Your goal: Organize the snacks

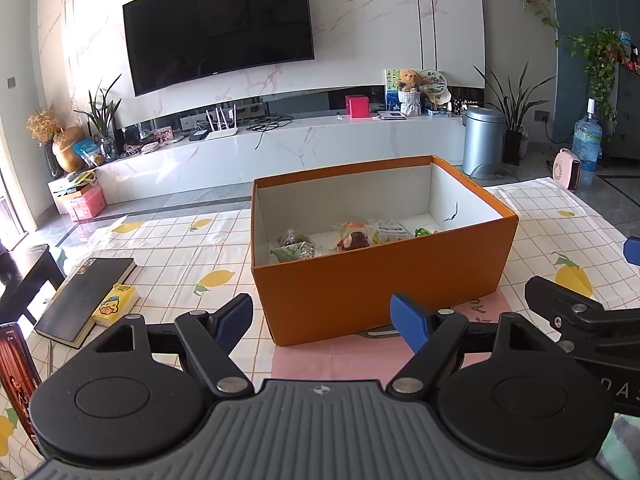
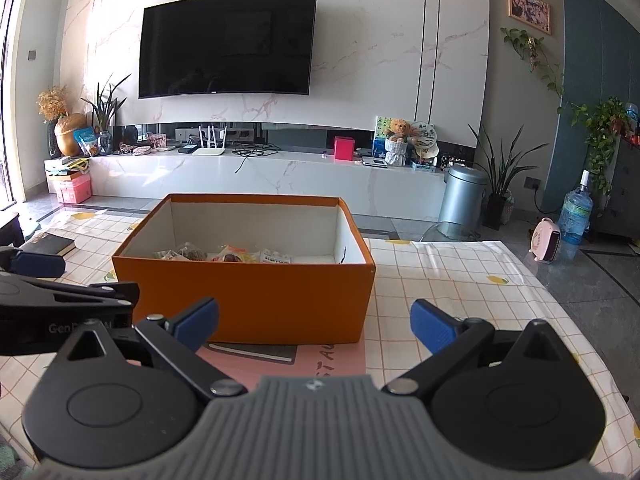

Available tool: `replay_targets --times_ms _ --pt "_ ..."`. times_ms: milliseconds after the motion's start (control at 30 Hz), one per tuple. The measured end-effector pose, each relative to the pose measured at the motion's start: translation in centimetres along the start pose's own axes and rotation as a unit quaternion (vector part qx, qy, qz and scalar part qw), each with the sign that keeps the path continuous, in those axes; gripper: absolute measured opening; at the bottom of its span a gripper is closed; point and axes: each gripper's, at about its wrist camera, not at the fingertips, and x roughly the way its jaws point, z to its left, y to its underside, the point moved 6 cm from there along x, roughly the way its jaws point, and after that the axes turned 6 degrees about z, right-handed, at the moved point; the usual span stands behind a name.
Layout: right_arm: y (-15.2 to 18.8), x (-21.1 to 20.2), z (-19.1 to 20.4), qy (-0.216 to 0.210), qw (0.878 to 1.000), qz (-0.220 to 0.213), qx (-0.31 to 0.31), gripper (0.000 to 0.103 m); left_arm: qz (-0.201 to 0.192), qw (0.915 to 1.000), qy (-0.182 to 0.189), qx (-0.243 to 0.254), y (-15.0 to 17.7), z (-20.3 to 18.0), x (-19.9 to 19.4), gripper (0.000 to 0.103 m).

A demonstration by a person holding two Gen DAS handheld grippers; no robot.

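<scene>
An orange cardboard box [image 1: 360,288] [image 2: 256,300] stands open on the lemon-print tablecloth, resting partly on a pink sheet [image 1: 328,360] [image 2: 332,360]. Several wrapped snacks [image 1: 352,236] [image 2: 228,256] lie on its white floor. My left gripper [image 1: 322,316] is open in front of the box's near wall, nothing between its blue fingertips. My right gripper [image 2: 316,320] is also open and empty, just short of the same wall. Each gripper shows in the other's view: the right one [image 1: 580,312] at the right edge, the left one [image 2: 60,292] at the left edge.
A dark book [image 1: 84,296] [image 2: 50,244] and a yellow snack pack [image 1: 114,304] lie on the table to the left of the box. A phone [image 1: 16,368] rests at the left table edge. Beyond the table are a TV cabinet, a bin [image 2: 462,196] and plants.
</scene>
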Motion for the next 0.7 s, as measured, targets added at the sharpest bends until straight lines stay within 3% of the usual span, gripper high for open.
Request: replay_targets --times_ms 700 --pt "0.18 0.13 0.09 -0.002 1.000 0.006 0.001 0.099 -0.006 1.0000 -0.005 -0.003 -0.11 0.17 -0.39 0.092"
